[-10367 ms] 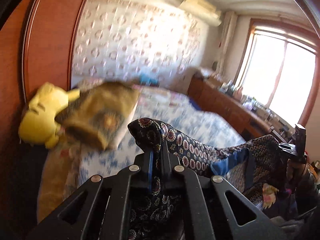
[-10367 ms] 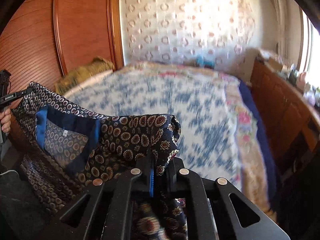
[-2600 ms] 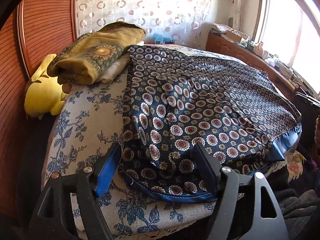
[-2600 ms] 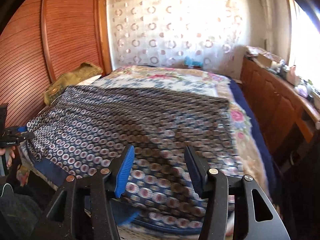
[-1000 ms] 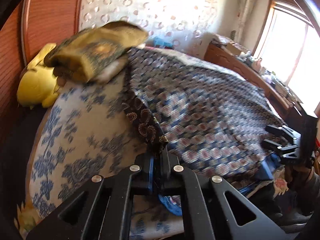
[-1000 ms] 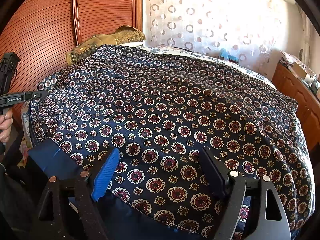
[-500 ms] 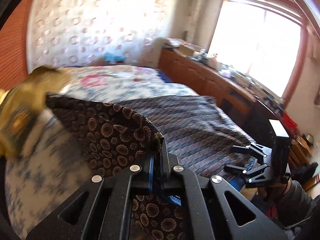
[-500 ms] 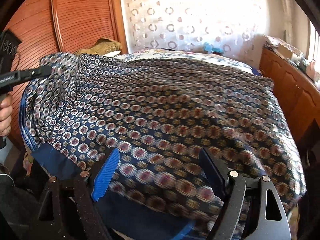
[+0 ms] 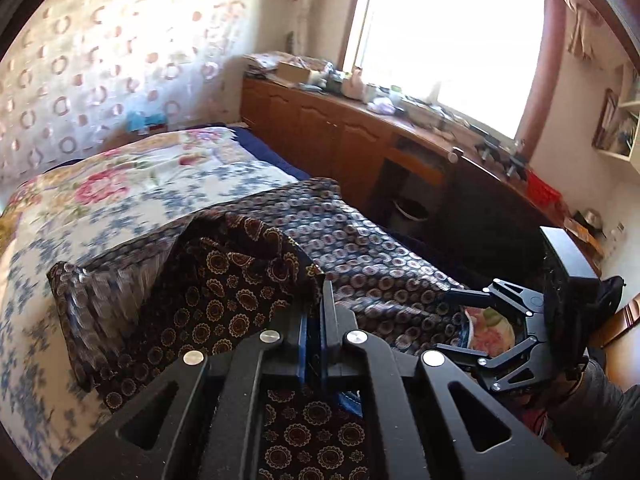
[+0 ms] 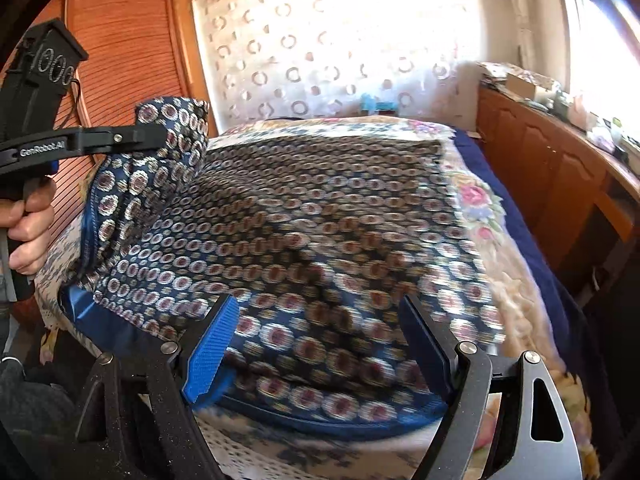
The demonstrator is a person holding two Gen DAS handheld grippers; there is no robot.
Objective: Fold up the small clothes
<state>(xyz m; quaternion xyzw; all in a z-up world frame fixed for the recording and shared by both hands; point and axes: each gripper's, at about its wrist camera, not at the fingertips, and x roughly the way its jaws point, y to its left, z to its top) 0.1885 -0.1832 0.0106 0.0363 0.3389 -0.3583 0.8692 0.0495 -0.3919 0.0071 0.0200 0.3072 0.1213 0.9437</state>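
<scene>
On the bed (image 10: 472, 200), which wears a floral cover in blue, pink and cream, lies a dark navy garment (image 10: 312, 232) printed all over with small round medallions and edged in plain blue. It is spread wide over the near part of the bed, its long axis running across from one side to the other, with the blue hem along the near edge.

From the right wrist view, the left gripper (image 10: 160, 136) comes in from the left side, held by a bare hand (image 10: 28, 224). Its jaws are pinched tight on a corner of the garment and lift that corner clear of the bed, so the cloth rises in a peak there and points toward the opposite side. From the left wrist view the same gripper (image 9: 314, 320) has cloth bunched between its closed jaws, with the duller reverse side of the fabric (brown-gold medallions on black) draped over the rest of the garment (image 9: 360, 256).

The right gripper (image 10: 320, 344) hovers at the near edge of the bed over the hem, its jaws wide apart and gripping nothing. It also shows at the right of the left wrist view (image 9: 460, 320), held in a dark sleeve.

Along the far side runs a wooden cabinet (image 9: 320, 128) whose top is crowded with small items too blurred to name. A small bin (image 9: 412, 212) stands on the floor beside the bed; its contents cannot be made out.
</scene>
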